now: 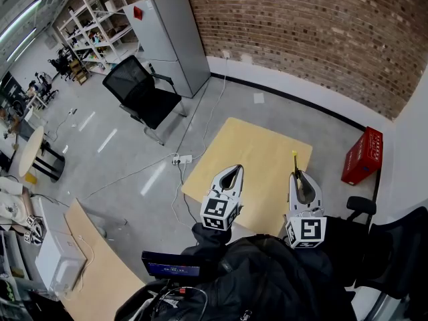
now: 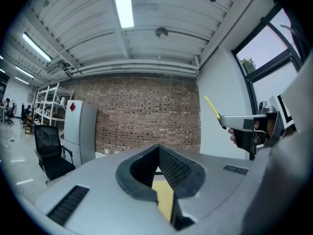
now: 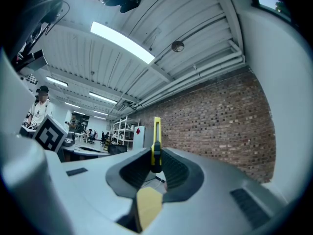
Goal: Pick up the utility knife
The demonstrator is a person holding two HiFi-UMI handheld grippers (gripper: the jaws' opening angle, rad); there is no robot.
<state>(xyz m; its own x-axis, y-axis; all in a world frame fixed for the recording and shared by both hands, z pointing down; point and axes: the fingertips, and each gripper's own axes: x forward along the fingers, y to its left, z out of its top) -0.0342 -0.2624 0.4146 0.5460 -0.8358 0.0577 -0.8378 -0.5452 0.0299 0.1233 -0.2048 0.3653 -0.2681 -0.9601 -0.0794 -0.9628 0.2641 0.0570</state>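
The utility knife (image 1: 294,160) is yellow and slim, with a black slider. My right gripper (image 1: 299,176) is shut on it above the near right part of the light wooden table (image 1: 257,156). In the right gripper view the knife (image 3: 156,145) stands upright between the dark pads, its tip pointing past the right gripper (image 3: 156,164). My left gripper (image 1: 235,170) hovers over the table's near left part, its fingertips together with nothing between them. The left gripper view shows the left gripper (image 2: 157,149) pinched at the tips, and the knife (image 2: 212,106) jutting from the other gripper at the right.
A red crate (image 1: 362,155) stands on the floor right of the table. A black office chair (image 1: 143,93) and a grey cabinet (image 1: 174,37) are at the back left by the brick wall. A power strip (image 1: 182,159) with cables lies left of the table. Another dark chair (image 1: 394,246) is at my right.
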